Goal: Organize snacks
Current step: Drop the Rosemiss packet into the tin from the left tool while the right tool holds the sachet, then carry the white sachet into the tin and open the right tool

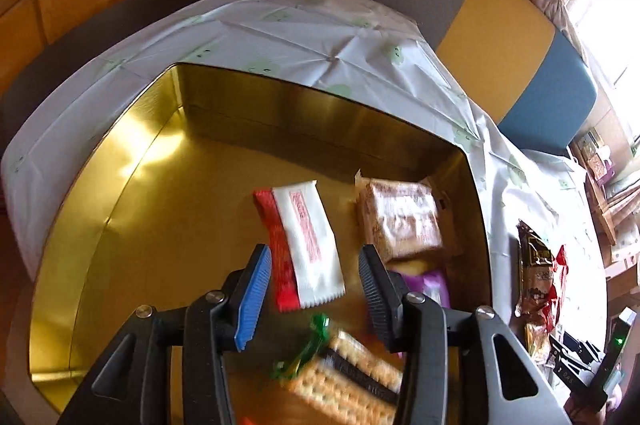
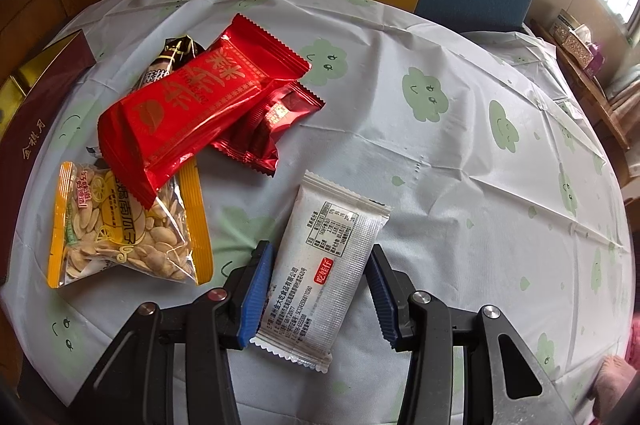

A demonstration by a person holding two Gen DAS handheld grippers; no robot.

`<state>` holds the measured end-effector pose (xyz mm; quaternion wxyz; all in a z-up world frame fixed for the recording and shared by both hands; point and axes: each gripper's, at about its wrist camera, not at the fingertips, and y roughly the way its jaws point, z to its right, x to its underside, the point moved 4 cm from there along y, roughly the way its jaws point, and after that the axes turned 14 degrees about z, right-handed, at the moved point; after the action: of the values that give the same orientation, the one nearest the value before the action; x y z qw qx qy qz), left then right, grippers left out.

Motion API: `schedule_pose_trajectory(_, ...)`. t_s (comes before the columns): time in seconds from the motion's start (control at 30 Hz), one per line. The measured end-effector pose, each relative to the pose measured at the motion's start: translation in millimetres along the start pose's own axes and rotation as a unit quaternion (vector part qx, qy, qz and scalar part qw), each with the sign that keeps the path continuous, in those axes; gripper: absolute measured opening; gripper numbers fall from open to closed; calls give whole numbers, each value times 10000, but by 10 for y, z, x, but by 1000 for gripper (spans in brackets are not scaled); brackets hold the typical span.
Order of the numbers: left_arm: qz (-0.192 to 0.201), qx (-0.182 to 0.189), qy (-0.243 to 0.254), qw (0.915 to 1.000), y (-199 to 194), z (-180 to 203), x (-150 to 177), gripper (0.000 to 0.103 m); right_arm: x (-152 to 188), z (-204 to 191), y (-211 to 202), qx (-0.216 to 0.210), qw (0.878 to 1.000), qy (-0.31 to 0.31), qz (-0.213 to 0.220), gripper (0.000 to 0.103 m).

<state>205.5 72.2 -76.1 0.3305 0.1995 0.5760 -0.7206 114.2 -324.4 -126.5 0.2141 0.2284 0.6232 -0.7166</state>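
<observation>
Overhead, the left gripper (image 1: 314,295) hangs over the gold tin (image 1: 120,161), jaws apart and released; a red-and-white packet (image 1: 308,245) lies loose below, a brown cake packet (image 1: 400,221) at its three o'clock and a cracker pack (image 1: 344,373) at six. On the tablecloth (image 2: 460,153), the right gripper (image 2: 316,289) straddles a white sachet (image 2: 328,265); whether its pads press it I cannot tell. At ten o'clock lie red packets (image 2: 192,105) and a seed bag (image 2: 120,229).
</observation>
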Motion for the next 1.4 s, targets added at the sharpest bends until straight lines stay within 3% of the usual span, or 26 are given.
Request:
schedule_pose_trajectory(0.3, 316, -191, 460, 9983, -449, 64, 305, 46, 7, -14, -38, -6, 10000, -4, 52, 44)
schedule_pose_trajectory(0.6, 550, -247, 692, 9958, -763, 121, 451, 46, -34, 95, -86, -161, 9989, 432, 41, 40)
schedule_pose_trajectory(0.77, 519, -253, 636, 9963, -813, 61, 507, 46, -98, 114, -196, -220, 9980, 549, 216, 39)
schedule_pose_trajectory(1.1, 487, -250, 553, 9970, -840, -8, 565, 46, 45, 102, -202, -222, 9980, 584, 45, 37)
schedule_pose_trajectory(1.4, 470, -264, 545, 9971, -843, -48, 574, 46, -101, 46, -424, -399, 9955, 761, 388, 37)
